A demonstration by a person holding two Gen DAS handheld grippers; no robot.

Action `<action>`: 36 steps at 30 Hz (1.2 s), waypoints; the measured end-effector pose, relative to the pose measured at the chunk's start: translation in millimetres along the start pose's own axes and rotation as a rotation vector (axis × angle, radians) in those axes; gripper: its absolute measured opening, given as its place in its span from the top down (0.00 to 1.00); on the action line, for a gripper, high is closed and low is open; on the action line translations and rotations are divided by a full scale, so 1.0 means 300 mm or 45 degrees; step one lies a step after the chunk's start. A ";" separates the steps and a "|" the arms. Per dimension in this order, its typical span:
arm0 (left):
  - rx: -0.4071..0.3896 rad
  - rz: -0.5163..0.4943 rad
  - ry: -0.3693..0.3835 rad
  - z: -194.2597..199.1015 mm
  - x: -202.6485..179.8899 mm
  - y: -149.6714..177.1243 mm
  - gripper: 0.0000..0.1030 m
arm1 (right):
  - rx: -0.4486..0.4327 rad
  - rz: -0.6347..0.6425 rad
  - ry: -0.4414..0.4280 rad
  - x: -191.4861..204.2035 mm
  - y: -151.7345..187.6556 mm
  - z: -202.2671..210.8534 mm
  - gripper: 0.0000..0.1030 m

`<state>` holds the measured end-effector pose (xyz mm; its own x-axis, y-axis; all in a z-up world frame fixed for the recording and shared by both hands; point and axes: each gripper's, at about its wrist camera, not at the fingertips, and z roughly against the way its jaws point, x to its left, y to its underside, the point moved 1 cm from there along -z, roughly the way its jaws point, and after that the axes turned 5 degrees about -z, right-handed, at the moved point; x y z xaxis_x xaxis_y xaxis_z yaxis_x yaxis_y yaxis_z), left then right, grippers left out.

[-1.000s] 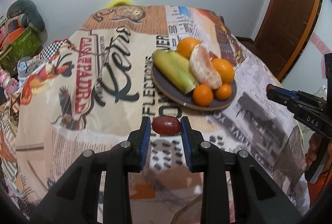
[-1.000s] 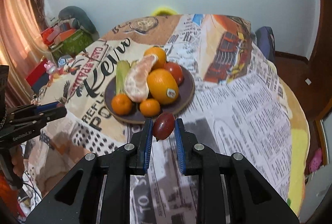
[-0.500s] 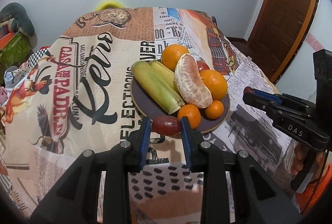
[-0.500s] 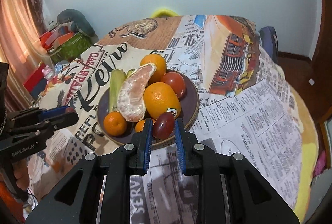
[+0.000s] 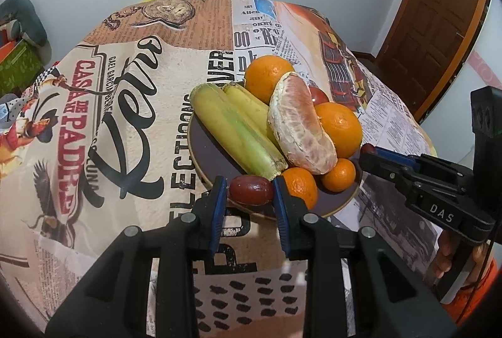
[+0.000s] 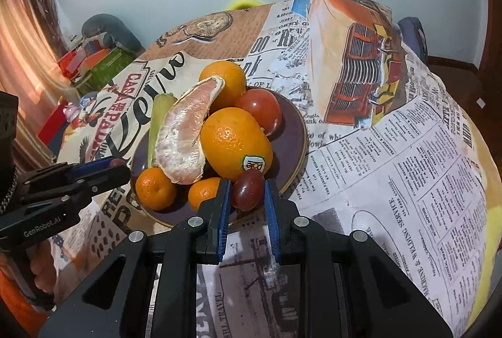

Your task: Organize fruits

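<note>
The left gripper, black with blue-padded fingers, was clamped on a small dark red oval fruit, held lengthwise between the pads over the near rim of the round dark purple plate. The right gripper, of the same build, was clamped on a second dark red oval fruit, which hung over the plate's near edge just beside a large orange with a brand sticker. The plate sat toward the middle of the table under a newspaper-print tablecloth and carried two yellow-green bananas along its left side, a peeled pale pink grapefruit segment leaning across the pile, another large orange at the far edge, a red tomato behind the stickered orange, and two small mandarins at the near edge. In the left wrist view the right gripper reached in from the right, its tip close to the plate's right rim.
</note>
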<state>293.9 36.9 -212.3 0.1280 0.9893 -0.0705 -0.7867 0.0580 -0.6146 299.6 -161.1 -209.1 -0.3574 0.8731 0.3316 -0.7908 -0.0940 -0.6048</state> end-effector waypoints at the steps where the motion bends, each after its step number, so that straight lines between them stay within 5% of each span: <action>1: 0.001 0.002 0.002 -0.003 0.000 0.000 0.72 | 0.004 0.006 0.004 0.001 0.001 -0.004 0.81; 6: 0.015 0.003 -0.002 -0.024 -0.002 0.001 0.70 | 0.023 0.019 0.018 0.000 0.009 -0.023 0.81; 12: 0.012 0.023 -0.017 -0.015 0.010 0.001 0.55 | 0.046 0.014 0.022 -0.005 0.006 -0.027 0.80; 16: -0.011 0.022 -0.020 0.018 0.006 0.000 0.55 | 0.050 0.006 0.028 -0.006 0.004 -0.018 0.69; 22: -0.061 0.027 -0.031 0.106 0.005 0.000 0.55 | 0.012 0.013 0.032 0.011 -0.004 0.040 0.69; 36: -0.442 -0.009 -0.050 0.624 -0.094 -0.017 0.55 | -0.377 0.141 -0.002 0.204 -0.049 0.532 0.69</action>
<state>181.2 33.6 -60.0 0.1042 0.9938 -0.0389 -0.5326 0.0227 -0.8461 210.0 -182.7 -64.5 -0.4342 0.8647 0.2526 -0.5678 -0.0450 -0.8219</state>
